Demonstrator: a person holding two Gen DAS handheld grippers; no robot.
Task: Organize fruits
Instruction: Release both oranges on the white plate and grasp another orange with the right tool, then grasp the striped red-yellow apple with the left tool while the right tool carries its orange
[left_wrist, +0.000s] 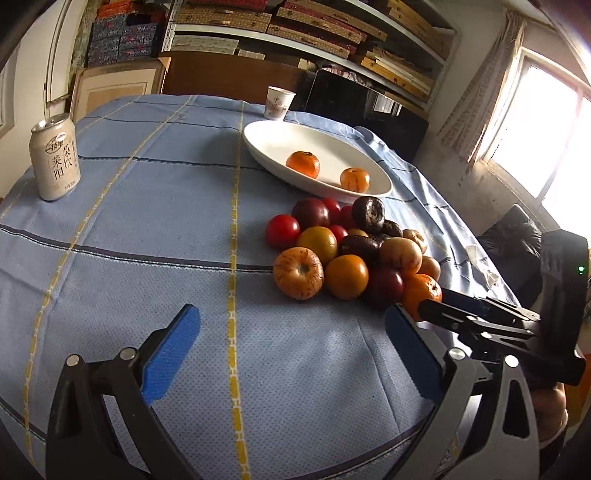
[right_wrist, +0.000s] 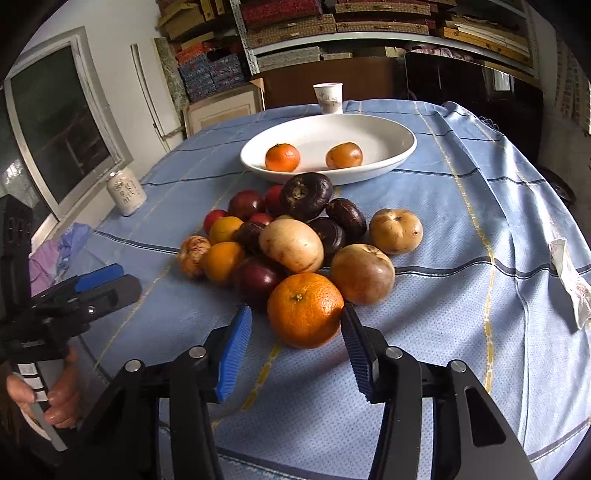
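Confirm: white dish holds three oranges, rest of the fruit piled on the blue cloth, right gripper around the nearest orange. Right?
Not quite. The white dish holds two oranges, not three; the right wrist view shows both clearly. The rest stands: the other fruit is piled on the blue cloth, and the right gripper has its fingers either side of the nearest orange.

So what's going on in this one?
A person with a gripper in each hand is sorting a fruit pile into a white dish, which holds two oranges. The right gripper flanks the nearest orange, its right pad at the peel. The left gripper hangs open, empty.
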